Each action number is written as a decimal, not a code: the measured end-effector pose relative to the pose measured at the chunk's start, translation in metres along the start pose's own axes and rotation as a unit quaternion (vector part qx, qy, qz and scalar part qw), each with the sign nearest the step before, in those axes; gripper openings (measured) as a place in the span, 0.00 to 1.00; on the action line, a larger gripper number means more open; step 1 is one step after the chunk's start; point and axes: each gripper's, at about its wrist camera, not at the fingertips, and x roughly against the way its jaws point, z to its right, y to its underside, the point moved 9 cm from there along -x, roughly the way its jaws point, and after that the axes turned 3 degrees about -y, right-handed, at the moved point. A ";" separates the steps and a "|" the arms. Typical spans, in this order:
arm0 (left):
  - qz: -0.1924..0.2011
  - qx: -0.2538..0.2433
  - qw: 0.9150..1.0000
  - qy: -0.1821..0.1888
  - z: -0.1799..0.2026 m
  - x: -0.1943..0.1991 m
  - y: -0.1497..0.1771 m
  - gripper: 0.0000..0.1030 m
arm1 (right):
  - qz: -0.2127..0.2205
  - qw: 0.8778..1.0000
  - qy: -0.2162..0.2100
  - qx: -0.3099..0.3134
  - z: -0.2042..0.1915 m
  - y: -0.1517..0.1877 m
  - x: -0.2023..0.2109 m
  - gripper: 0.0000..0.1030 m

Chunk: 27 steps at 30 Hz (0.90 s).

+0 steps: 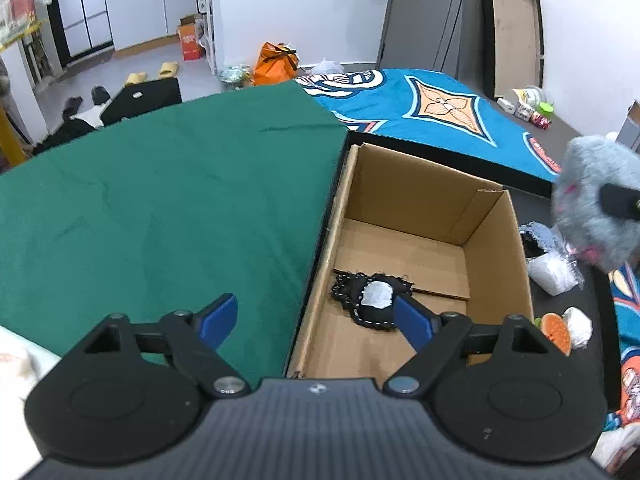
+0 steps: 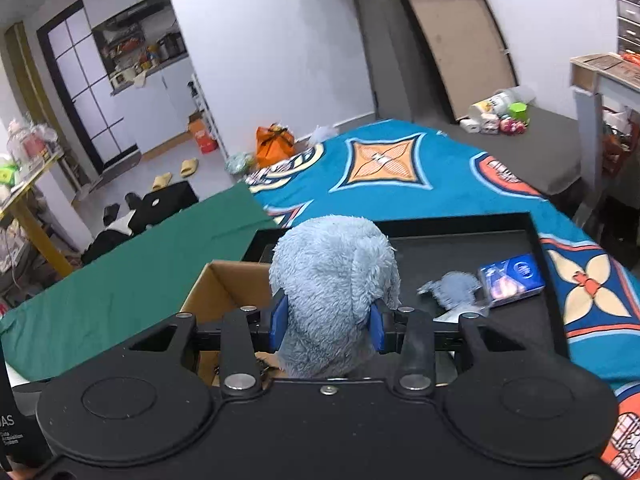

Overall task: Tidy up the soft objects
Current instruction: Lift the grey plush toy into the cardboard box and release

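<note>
An open cardboard box [image 1: 424, 208] stands beside a green cloth [image 1: 160, 184]. A black soft piece with a white patch [image 1: 372, 296] lies on the box floor. My left gripper [image 1: 316, 316] is open and empty, over the box's near left edge. My right gripper [image 2: 328, 320] is shut on a grey-blue plush toy [image 2: 336, 280], held up above the box's right side [image 2: 224, 284]. The plush also shows in the left wrist view [image 1: 596, 204], to the right of the box.
A black tray [image 2: 516, 236] holds a small grey plush piece [image 2: 456, 286] and a blue packet [image 2: 512, 276]. White stuffing [image 1: 554, 272], an orange slice toy [image 1: 556, 330] and denim scrap [image 1: 538, 234] lie right of the box. A blue patterned blanket [image 2: 420, 184] lies behind.
</note>
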 end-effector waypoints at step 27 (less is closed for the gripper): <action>-0.031 0.065 0.996 0.054 -0.017 -0.026 0.013 0.14 | -0.009 0.999 -0.049 0.002 -0.079 0.015 -0.052 0.49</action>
